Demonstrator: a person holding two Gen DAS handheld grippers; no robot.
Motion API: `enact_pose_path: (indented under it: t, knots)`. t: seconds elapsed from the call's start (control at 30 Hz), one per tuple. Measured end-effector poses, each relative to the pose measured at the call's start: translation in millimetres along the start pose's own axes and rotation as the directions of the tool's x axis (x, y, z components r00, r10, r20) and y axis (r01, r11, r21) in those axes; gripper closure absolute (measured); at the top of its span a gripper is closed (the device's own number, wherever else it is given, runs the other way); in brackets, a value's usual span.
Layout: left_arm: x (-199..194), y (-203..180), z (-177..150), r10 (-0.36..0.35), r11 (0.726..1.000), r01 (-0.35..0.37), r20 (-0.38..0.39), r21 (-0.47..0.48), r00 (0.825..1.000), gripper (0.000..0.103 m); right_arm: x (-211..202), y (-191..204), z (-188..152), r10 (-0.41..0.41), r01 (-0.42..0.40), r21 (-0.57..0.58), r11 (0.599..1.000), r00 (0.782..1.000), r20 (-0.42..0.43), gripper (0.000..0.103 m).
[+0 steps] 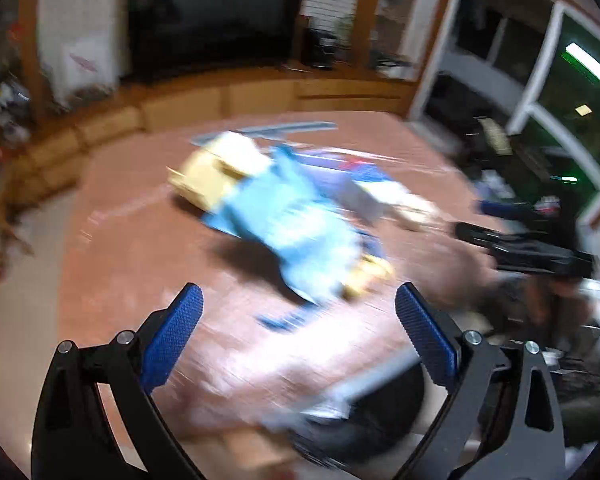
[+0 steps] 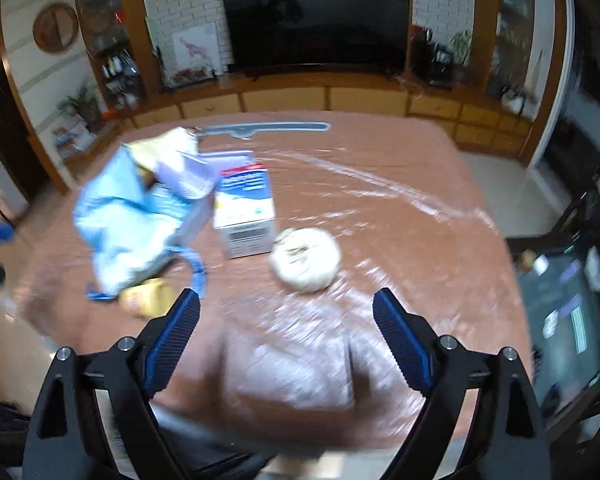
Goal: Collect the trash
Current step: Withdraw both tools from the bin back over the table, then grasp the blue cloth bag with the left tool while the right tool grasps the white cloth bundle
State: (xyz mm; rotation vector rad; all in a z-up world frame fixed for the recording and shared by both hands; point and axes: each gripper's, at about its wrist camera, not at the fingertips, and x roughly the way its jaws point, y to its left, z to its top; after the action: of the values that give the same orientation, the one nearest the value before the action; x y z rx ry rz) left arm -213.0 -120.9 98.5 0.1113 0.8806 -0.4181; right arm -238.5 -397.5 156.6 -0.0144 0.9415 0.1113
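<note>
Left gripper [image 1: 298, 304]: up over the near edge of the tabletop [image 1: 140, 248], jaws spread wide, blue pads apart, nothing between them; the view is smeared by blur.
Right gripper [image 2: 286, 300]: also over the near side of the tabletop [image 2: 400, 216], jaws standing wide, nothing clamped, bare cover showing through the gap.
Tabletop cover: reddish-brown under a shiny clear sheet that catches the light in streaks.
Crumpled paper ball [image 2: 305, 259]: white, lying loose on the tabletop just ahead of the right gripper and a touch right of centre, touching neither finger.
White carton [image 2: 246, 216]: blue-and-red print, barcode end facing the camera, on the tabletop just left of the ball.
Light blue plastic bag [image 2: 132, 224]: rumpled heap at the left of the carton, seemingly against it, with a blue strap trailing off its near side; from the left wrist view it [image 1: 288, 220] sits mid-table straight ahead of the left gripper.
Yellow wrapper [image 2: 150, 300]: at the bag's near corner, just beside the right gripper's left fingertip; whether it touches is hard to tell.
Pale yellow packet [image 1: 216, 172]: behind the bag on the far side, blurred.
Long grey tool [image 2: 264, 128]: lying flat along the far edge of the tabletop.
Television [image 2: 316, 24]: dark screen on the wooden cabinet beyond the tabletop.
</note>
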Motion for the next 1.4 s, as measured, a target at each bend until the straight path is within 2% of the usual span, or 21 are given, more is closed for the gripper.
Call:
enact_pose_path:
  t: [0.07,0.17,0.3,0.43,0.53,0.63,0.67,0.7,0.73,0.77,0.87,0.93,1.0,1.1,1.2,1.4]
  knots:
    - [19,11,11,0.012,0.999,-0.013,-0.016,-0.043,1.0,0.005,13,0,2,-0.006,0.006,-0.009,1.0,1.0,-0.016,0.016]
    - [49,27,18,-0.085,0.983,0.075,-0.052,-0.17,0.995,0.005,31,-2,5,0.001,-0.002,-0.007,1.0,0.999,-0.04,0.016]
    - [71,35,26,-0.187,0.944,0.166,-0.047,-0.286,0.981,0.005,47,-6,9,0.034,-0.033,0.019,0.999,0.998,-0.044,0.016]
    - [92,42,31,-0.207,0.918,0.174,-0.055,-0.358,0.977,0.005,59,-9,9,0.051,-0.049,0.039,0.998,0.997,-0.05,0.016]
    - [102,51,33,-0.249,0.889,0.208,-0.05,-0.407,0.967,0.005,66,-13,10,0.061,-0.058,0.055,0.997,0.997,-0.055,0.017]
    - [111,51,35,-0.274,0.881,0.231,-0.047,-0.413,0.961,0.006,70,-15,11,0.068,-0.064,0.063,0.996,0.996,-0.052,0.021]
    - [112,51,35,-0.28,0.878,0.236,-0.047,-0.416,0.959,0.009,71,-15,11,0.067,-0.064,0.061,0.996,0.996,-0.055,0.023]
    - [115,50,36,-0.287,0.875,0.242,-0.047,-0.42,0.957,0.018,72,-14,11,0.067,-0.064,0.059,0.996,0.996,-0.06,0.027]
    - [119,51,35,-0.3,0.869,0.249,-0.055,-0.428,0.952,0.023,75,-14,10,0.071,-0.067,0.06,0.996,0.995,-0.068,0.031]
    - [119,51,35,-0.308,0.865,0.254,-0.06,-0.433,0.949,0.033,78,-14,9,0.073,-0.068,0.061,0.996,0.994,-0.075,0.032]
    - [123,55,30,-0.374,0.83,0.31,-0.051,-0.464,0.926,0.048,77,-10,8,0.062,-0.059,0.041,0.997,0.996,-0.066,0.038]
    - [122,56,29,-0.38,0.829,0.318,-0.046,-0.46,0.924,0.052,77,-9,8,0.058,-0.056,0.032,0.998,0.996,-0.064,0.053]
    - [119,57,28,-0.398,0.822,0.336,-0.041,-0.461,0.917,0.06,77,-12,8,0.085,-0.082,0.048,0.995,0.994,-0.066,0.053]
    - [106,62,21,-0.413,0.811,0.354,-0.028,-0.466,0.91,0.063,74,-16,7,0.108,-0.102,0.083,0.991,0.992,-0.065,0.053]
    - [96,64,18,-0.41,0.814,0.356,-0.02,-0.458,0.912,0.063,70,-18,7,0.119,-0.113,0.101,0.989,0.991,-0.056,0.053]
    - [81,64,14,-0.31,0.883,0.271,-0.042,-0.384,0.95,0.063,60,-19,7,0.138,-0.133,0.128,0.983,0.99,-0.036,0.053]
